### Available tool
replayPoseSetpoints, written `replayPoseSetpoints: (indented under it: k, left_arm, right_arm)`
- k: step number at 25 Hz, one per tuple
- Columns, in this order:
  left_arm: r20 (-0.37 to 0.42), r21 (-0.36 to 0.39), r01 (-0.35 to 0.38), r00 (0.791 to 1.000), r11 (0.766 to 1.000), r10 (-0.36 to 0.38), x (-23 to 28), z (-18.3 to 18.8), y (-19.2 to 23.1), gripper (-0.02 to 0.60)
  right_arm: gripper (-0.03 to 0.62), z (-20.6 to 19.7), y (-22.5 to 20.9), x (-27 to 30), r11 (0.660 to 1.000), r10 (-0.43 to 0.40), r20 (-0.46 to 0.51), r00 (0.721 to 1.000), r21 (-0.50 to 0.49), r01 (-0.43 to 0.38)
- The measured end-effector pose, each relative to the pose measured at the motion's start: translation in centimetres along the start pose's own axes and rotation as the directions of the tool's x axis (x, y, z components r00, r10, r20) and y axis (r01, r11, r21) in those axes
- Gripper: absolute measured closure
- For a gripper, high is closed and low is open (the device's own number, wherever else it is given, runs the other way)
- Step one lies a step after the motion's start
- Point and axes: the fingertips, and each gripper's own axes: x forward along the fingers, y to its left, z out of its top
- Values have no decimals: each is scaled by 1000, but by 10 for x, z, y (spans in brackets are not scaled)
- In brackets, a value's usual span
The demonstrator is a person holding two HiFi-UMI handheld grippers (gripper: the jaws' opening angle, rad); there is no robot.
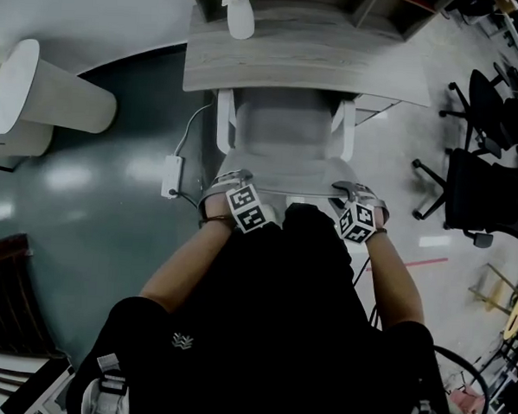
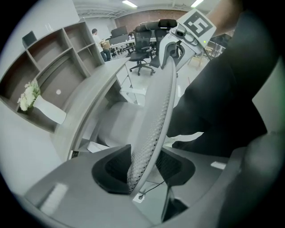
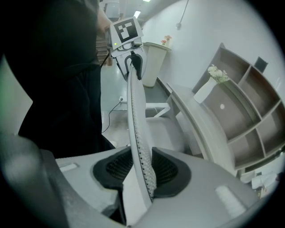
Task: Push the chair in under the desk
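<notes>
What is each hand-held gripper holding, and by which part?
The chair, by its back's top edge: left hand-held gripper toward the left end, right hand-held gripper toward the right.

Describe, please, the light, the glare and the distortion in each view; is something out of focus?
Head view: dim and flat, with pale glare patches on the dark floor; the black clothing shows almost no detail. Left gripper view: dark round border, the desk bent by the lens, the chair back sharp. Right gripper view: same border; the shelves curve.
</notes>
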Motion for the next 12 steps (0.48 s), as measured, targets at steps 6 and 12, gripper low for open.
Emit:
replayPoseSetpoints:
  k: [6, 12]
  left_arm:
    - [5, 10, 41, 999, 999, -41, -1, 3, -2, 400]
    - [-2, 0, 26, 1000, 1000, -26, 3, 4, 9, 399]
  right_arm:
    - [456, -2, -3, -3, 1000, -1, 9, 1000, 6, 1]
    - [456, 0, -14, 2, 1000, 11, 33, 999, -16, -11]
